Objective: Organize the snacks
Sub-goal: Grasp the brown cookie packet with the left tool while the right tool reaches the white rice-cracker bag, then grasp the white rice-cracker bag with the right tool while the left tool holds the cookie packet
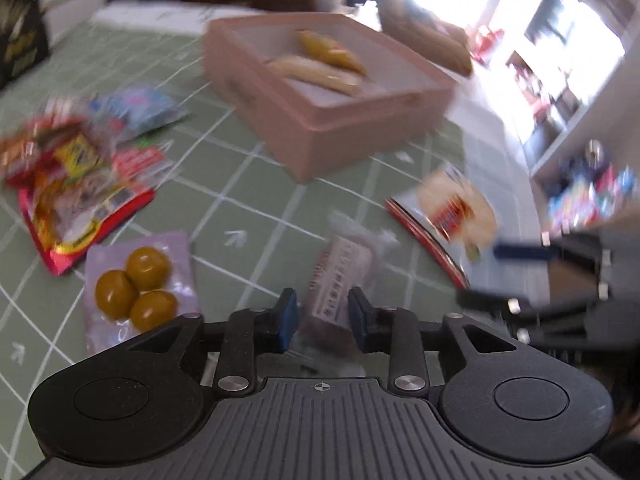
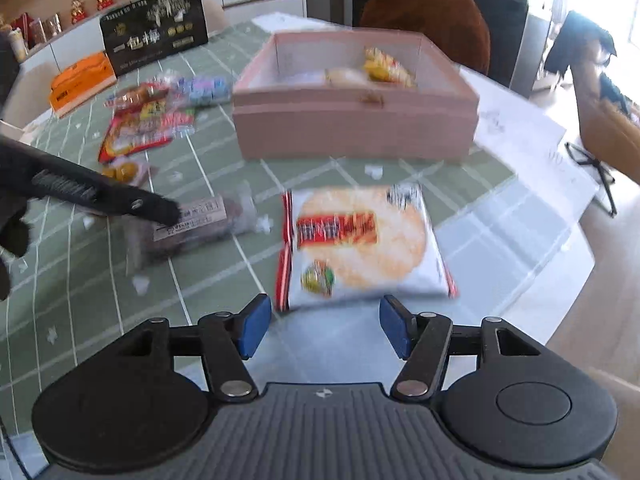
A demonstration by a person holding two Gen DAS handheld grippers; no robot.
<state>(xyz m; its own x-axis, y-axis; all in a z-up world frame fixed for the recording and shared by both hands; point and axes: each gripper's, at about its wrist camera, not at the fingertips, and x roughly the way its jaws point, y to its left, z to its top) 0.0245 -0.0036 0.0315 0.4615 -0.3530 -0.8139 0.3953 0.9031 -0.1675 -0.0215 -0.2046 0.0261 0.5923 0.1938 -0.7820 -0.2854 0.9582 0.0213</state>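
My left gripper (image 1: 322,316) is shut on a brown snack bar in a clear wrapper (image 1: 334,280); the bar also shows in the right wrist view (image 2: 192,224), under the left gripper's fingers (image 2: 132,204). My right gripper (image 2: 322,326) is open and empty, just short of a white and red rice cracker pack (image 2: 360,244) lying flat on the green tablecloth. The pink box (image 2: 352,132) stands beyond with a few snacks inside. The cracker pack (image 1: 452,208) and the right gripper's fingers (image 1: 520,254) show at the right of the left wrist view.
A pack with three yellow-brown balls (image 1: 138,280), red snack bags (image 1: 76,192) and a blue pack (image 1: 136,108) lie left of the box (image 1: 320,92). A black box (image 2: 154,28) and an orange box (image 2: 82,80) stand at the far left. The table edge runs on the right.
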